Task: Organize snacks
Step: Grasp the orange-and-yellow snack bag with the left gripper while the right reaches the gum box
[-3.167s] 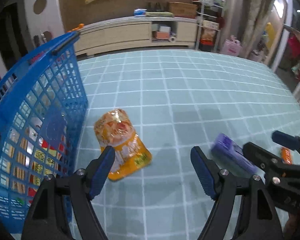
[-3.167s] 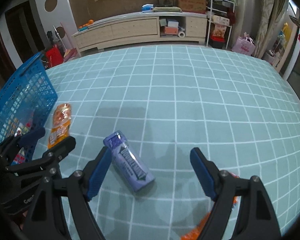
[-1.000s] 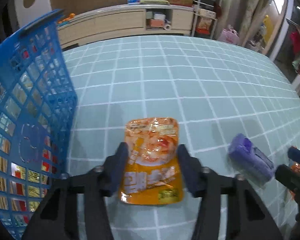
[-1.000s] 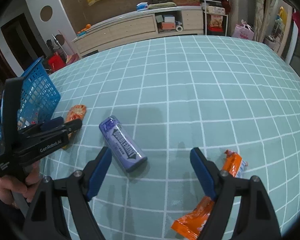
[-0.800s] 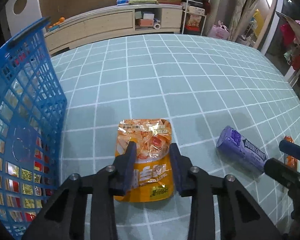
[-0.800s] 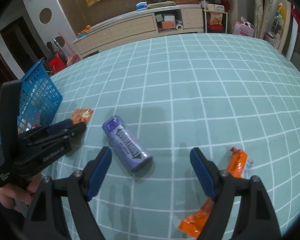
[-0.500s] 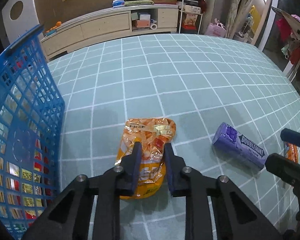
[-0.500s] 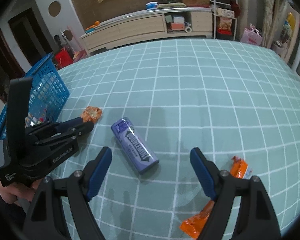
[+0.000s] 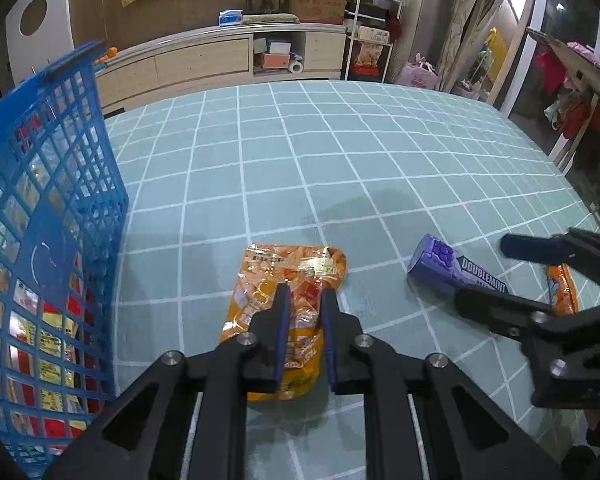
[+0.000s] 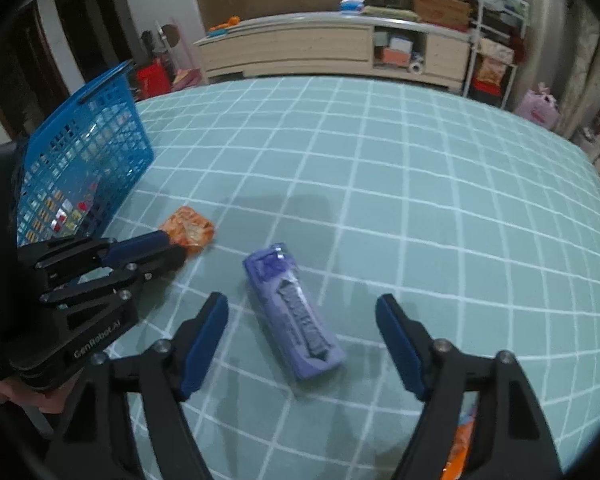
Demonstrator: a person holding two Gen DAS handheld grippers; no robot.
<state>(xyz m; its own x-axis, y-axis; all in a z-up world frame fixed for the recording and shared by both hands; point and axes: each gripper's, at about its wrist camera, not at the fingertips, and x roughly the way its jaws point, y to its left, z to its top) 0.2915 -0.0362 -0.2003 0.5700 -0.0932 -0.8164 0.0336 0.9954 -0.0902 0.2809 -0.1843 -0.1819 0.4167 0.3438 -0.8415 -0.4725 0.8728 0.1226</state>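
The blue basket [image 9: 48,216] stands at the left edge of the teal grid-patterned surface [image 9: 340,152], its mesh wall upright, with packets showing through the holes. From the basket's wall rightward and toward the far cabinet [image 9: 204,64], the surface lies open. Just right of the basket lies the orange snack pouch [image 9: 296,276], flat, its near half pinched and puckered between the pads of the left gripper [image 9: 303,300], whose jaws have just been closing and now clamp on it. There is a bare strip of surface between pouch and basket wall. Farther right of the basket, beyond the pouch, lies the purple gum pack [image 10: 292,312], slanted on its side. The right gripper [image 10: 302,312] hangs above it with the pack between its blue pads [image 10: 204,340] but apart from both; its jaws have just been narrowing and are not yet touching the pack. Farthest from the basket lies an orange wrapper [image 9: 562,290], partly hidden behind the right gripper's frame. A hand [image 10: 20,396] holds the left gripper.
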